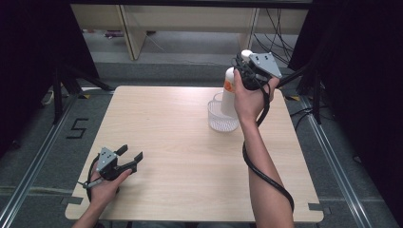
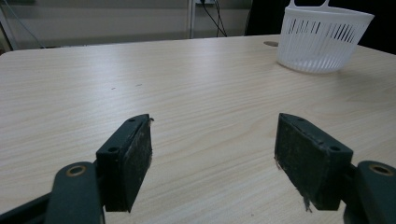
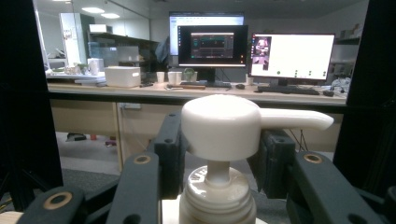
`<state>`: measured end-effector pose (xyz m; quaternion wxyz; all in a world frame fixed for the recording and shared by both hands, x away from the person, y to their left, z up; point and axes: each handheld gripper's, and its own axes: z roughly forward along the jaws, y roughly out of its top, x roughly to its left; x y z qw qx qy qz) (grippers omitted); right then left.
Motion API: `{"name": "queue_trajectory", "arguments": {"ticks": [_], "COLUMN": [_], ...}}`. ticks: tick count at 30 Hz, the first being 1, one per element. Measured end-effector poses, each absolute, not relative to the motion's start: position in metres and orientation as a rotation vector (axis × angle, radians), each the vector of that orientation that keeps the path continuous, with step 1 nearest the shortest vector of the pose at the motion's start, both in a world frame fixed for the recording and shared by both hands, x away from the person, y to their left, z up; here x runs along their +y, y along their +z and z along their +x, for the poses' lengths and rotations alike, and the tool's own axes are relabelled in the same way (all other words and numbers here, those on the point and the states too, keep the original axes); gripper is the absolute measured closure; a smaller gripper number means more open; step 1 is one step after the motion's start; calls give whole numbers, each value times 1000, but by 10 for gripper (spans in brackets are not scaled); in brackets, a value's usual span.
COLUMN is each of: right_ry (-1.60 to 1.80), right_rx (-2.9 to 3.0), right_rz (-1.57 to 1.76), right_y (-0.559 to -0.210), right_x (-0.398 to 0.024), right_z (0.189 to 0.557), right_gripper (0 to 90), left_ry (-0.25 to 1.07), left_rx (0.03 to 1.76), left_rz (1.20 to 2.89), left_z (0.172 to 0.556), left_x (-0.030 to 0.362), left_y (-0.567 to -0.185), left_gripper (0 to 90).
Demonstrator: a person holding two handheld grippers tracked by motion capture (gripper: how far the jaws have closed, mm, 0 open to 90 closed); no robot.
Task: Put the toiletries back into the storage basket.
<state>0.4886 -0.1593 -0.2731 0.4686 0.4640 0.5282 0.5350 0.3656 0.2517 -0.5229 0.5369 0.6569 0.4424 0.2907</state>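
While held upright above the white basket [image 1: 222, 118], near the far right part of the bench [image 1: 180, 142], white pump bottle [image 1: 230, 92] gripped by the right tongs [image 1: 242, 71]. Bottle's lower end down inside or just over the basket's rim; cannot tell from the high view whether touching the basket's floor. Orange patch on the bottle's side, just below the neck. In the right gripper view, pump head [image 3: 219, 126] seated between the two black jaws, spout pointing off to the right of that view; jaws clenched on the pump bottle [image 3: 217, 196] around its neck and collar, pads pressed close against both sides. Right hand [image 1: 249, 102] wrapped around the tool's handle, forearm stretching up from the near edge, cable looping down along it.

Left tongs [image 1: 130, 159] low over the near left corner of the bench, held in the left hand [image 1: 102, 187], pointed toward the bench's middle. Jaws released, spread wide apart, nothing between them; in the left gripper view, bare wood grain between the two pads [image 2: 135, 158] and the basket [image 2: 322, 42] well apart, toward the far right. Basket slotted along its wall, with a thin handle rising at its top.
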Motion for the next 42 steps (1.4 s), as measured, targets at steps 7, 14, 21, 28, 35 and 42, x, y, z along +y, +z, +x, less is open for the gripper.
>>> {"name": "queue_trajectory", "arguments": {"ticks": [7,14,21,28,35,42], "right_ry": [1310,1302,1295,1303,1287,1287], "right_rx": [1300,1317,1316,1320,1342,1344], "right_rz": [1148,1151,1156,1159,1152,1156], "right_y": [-273,-275,-276,-275,-276,-276], "right_x": [-159,-159,-159,-157,-155,-155], "right_z": [494,500,505,509,514,519], "right_gripper": [601,601,602,602,602,602], "left_ry": [688,687,687,687,685,684], "left_rx": [1047,1046,1046,1046,1046,1046], "left_rz": [1550,1552,1551,1550,1550,1550], "left_z": [366,367,367,367,367,367], "left_x": [252,252,252,252,252,252], "left_y": [-524,-524,-524,-524,-524,-524], "left_gripper": [269,268,268,268,268,268]}}
